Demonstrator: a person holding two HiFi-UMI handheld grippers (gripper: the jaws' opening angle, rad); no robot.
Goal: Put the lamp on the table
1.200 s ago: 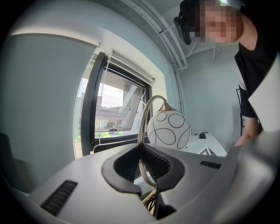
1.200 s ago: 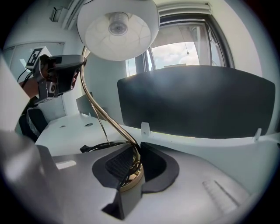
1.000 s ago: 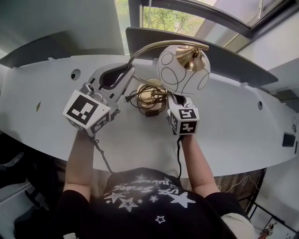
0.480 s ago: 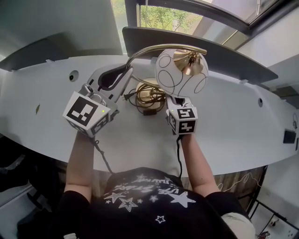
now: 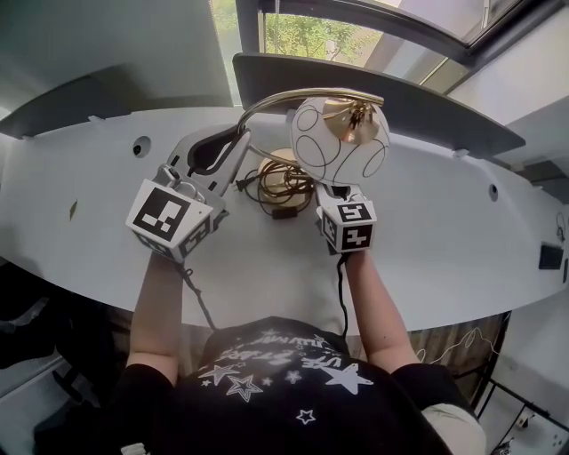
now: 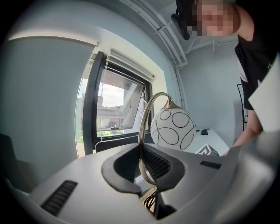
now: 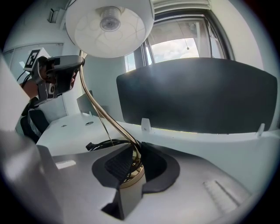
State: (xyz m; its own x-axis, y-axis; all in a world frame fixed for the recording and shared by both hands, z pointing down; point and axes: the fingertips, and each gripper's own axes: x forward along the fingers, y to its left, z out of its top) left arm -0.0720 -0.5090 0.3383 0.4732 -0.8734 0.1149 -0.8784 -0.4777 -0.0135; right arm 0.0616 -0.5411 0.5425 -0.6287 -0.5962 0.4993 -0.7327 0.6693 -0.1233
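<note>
**Lamp down on the desk, both jaws on its stem**

Your left gripper [image 6: 146, 153] has its jaws closed on the lamp's [image 5: 340, 140] curved brass stem [image 6: 141, 127]. Your right gripper [image 7: 133, 156] pinches the same stem low down, just above the brass base [image 5: 277, 171] (black cord [image 5: 253, 185] coiled beside it). The base sits on the white desk [image 5: 444, 240].

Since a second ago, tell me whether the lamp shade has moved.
No. The lamp shade hangs at the same spot against the dark panel behind it. The window frame drifts left with it, so only the head view shifted.
</note>
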